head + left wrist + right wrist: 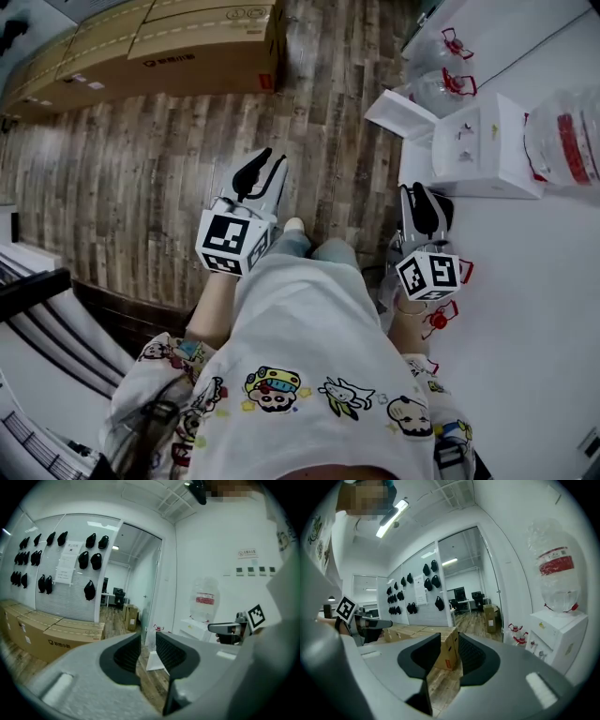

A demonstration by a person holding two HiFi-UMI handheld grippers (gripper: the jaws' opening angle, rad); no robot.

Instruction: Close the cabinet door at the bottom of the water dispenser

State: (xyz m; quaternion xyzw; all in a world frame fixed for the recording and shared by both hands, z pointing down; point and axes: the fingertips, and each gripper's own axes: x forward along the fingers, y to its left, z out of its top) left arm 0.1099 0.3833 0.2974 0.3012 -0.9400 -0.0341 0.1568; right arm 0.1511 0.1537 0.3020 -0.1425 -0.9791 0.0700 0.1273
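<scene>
Left claw and right claw both gape apart, empty; the water dispenser stands at 2 o'clock, its cabinet door open.

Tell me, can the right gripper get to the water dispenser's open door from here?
Probably yes: the right gripper, jaws apart and empty, is just short of the open door of the water dispenser, with only floor between them.

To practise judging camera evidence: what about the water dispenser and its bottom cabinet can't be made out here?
Inside of the cabinet: head view, the water dispenser is seen from above and its own top covers it.
Lower part of the dispenser: right gripper view, behind the body of the right tongs.
Print on the bottle label: left gripper view, too small and blurred.
</scene>
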